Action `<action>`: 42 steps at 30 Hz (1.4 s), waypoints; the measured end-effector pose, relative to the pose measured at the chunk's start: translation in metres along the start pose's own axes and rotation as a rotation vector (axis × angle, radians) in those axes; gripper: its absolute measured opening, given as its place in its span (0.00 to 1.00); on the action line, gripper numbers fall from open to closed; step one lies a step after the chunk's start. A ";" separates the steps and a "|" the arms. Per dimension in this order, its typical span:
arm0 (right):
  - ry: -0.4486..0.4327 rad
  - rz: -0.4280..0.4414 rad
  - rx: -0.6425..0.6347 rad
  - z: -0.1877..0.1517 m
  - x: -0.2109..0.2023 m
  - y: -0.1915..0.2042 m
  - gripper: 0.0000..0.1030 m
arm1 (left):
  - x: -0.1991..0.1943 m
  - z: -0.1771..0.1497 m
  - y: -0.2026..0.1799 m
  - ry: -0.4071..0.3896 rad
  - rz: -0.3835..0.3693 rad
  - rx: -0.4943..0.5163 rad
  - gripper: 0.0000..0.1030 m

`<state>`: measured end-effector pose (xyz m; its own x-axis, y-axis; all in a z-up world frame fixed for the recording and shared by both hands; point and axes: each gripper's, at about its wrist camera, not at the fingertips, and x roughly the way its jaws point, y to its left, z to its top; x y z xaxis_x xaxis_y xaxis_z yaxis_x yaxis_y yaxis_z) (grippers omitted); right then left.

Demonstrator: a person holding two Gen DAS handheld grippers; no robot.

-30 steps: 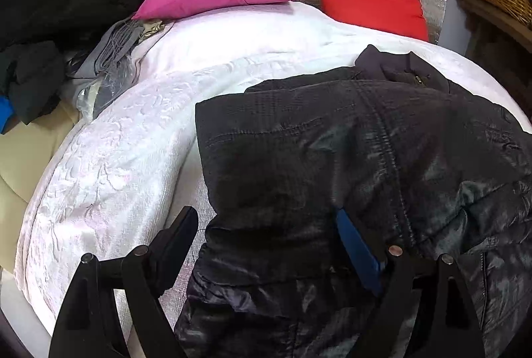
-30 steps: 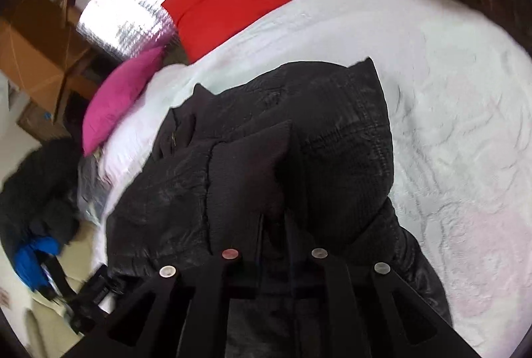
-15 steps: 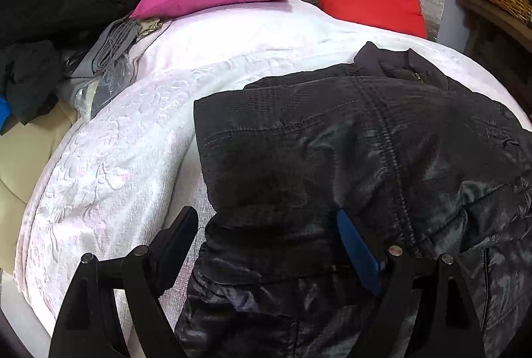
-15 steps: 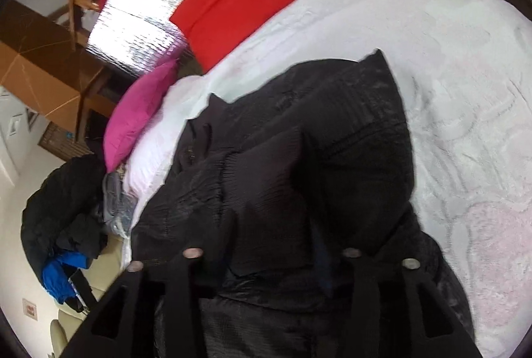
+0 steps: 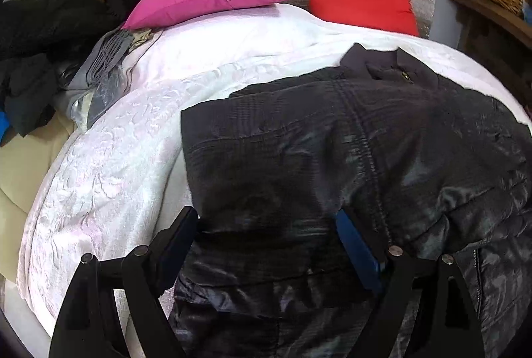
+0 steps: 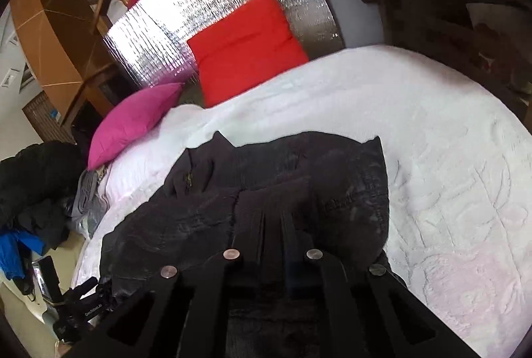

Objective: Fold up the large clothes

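Jacket [image 5: 349, 165] directly under both grippers, long axis running from bed's near edge toward pillows; collar at far end.
Right gripper [image 6: 272, 225] just snapped closed, pinching a fabric fold nr jacket middle; left gripper [image 5: 266, 231] wide apart, straddling hem, pads not pressing. Black, shiny quilted, puffy, partly folded on white bed [image 6: 449, 158].

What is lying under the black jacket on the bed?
The black jacket lies on a white textured bedspread, which shows all around it. Whatever is directly beneath the jacket is covered, so nothing else can be confirmed there.
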<state>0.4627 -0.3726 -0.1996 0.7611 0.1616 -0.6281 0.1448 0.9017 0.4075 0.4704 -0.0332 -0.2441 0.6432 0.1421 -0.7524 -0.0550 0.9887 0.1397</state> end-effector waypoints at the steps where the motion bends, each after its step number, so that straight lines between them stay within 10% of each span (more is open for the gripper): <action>1: 0.030 -0.015 0.006 -0.002 0.007 -0.005 0.10 | 0.001 -0.001 -0.002 0.002 0.008 0.014 0.84; 9: 0.136 0.044 0.063 -0.001 0.023 -0.016 0.16 | -0.001 0.001 -0.001 0.005 0.002 0.001 0.84; 16: 0.116 0.076 0.135 0.002 0.036 -0.026 0.66 | 0.006 -0.002 -0.009 0.022 0.009 0.065 0.84; 20: 0.077 0.131 0.141 0.004 0.033 -0.016 0.66 | 0.008 -0.003 -0.012 0.024 0.008 0.090 0.85; 31: 0.142 -0.166 -0.036 -0.001 0.053 0.013 0.61 | 0.001 0.001 -0.004 0.028 -0.043 0.074 0.85; 42: 0.287 0.271 0.259 0.000 0.016 -0.022 0.64 | -0.016 0.010 -0.004 -0.061 -0.036 0.078 0.85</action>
<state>0.4719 -0.3894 -0.2189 0.5927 0.5151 -0.6192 0.1459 0.6874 0.7115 0.4678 -0.0398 -0.2259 0.6893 0.1006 -0.7175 0.0271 0.9860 0.1642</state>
